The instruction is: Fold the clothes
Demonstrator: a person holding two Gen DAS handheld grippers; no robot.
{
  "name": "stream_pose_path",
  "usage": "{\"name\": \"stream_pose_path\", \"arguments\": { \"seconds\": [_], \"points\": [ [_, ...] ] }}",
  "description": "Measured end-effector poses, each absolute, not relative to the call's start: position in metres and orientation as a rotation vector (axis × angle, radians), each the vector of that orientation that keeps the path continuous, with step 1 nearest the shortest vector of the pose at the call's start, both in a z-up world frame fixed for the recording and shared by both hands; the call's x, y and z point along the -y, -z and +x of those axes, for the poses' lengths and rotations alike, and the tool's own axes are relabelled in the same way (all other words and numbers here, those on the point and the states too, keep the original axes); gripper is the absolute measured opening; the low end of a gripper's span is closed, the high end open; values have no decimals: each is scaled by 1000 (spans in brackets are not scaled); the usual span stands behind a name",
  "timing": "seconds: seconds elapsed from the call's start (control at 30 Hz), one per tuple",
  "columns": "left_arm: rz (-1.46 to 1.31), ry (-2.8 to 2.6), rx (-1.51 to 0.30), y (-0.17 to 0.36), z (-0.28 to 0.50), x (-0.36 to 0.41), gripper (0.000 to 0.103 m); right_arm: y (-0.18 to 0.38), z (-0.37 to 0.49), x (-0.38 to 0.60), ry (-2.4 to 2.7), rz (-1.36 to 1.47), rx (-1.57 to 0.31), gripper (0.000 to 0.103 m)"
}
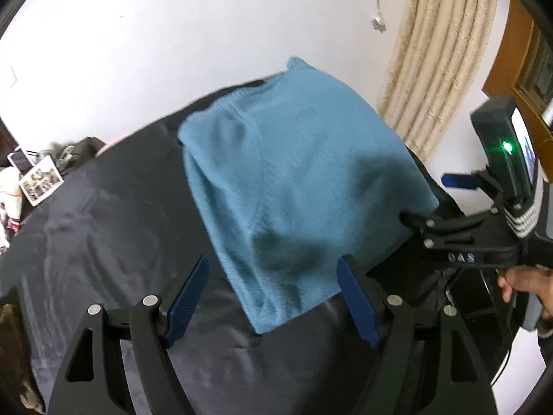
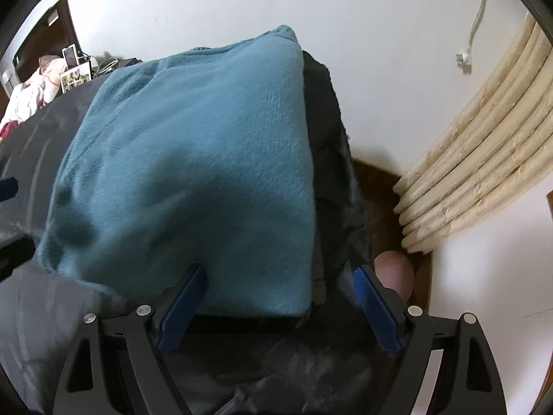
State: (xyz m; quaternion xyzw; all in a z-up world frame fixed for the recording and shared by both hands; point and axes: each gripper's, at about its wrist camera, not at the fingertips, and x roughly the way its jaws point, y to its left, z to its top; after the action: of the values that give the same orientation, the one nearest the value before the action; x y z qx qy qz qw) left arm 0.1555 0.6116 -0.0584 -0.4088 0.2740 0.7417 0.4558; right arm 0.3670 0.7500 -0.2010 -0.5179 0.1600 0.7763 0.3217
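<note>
- garment (image 1: 293, 180): plain teal-blue knit
- bed cover (image 1: 103, 242): dark charcoal grey
- curtain (image 1: 439, 52): cream, faintly patterned
- wall (image 1: 172, 34): white
- gripper pads (image 1: 188, 297): ribbed dark blue on black frames

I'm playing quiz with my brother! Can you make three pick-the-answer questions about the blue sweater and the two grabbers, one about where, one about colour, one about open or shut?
1. Where does the blue sweater lie?
A. on a dark bedspread
B. on a wooden floor
C. on a hanger

2. What colour are the pads of the left gripper?
A. red
B. dark blue
C. yellow

3. How does the right gripper stand?
A. shut on the sweater
B. shut on nothing
C. open

Answers: 1 A, dark cloth shows all around the sweater. 2 B, both fingers carry ribbed dark blue pads. 3 C, its fingers stand wide apart at the sweater's near edge, as do the left gripper's.
</note>
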Motion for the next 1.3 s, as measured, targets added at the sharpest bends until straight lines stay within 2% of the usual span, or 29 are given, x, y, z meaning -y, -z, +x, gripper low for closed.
{"name": "stream_pose_path", "arguments": {
  "seconds": [0.43, 0.57, 0.97, 1.3],
  "points": [
    [-1057, -1871, -655, 49, 157, -598, 81, 174, 367, -719, -2085, -1370, -447, 89],
    [-1124, -1846, -637, 53, 154, -596, 85, 173, 367, -720, -2077, -1373, -446, 89],
    [-1216, -1854, -624, 63, 148, -586, 86, 175, 371, -715, -2051, -1385, -434, 89],
    [-1157, -1895, -507, 21, 145, -582, 89, 106, 372, -717, -2134, -1174, -370, 89]
  ]
}}
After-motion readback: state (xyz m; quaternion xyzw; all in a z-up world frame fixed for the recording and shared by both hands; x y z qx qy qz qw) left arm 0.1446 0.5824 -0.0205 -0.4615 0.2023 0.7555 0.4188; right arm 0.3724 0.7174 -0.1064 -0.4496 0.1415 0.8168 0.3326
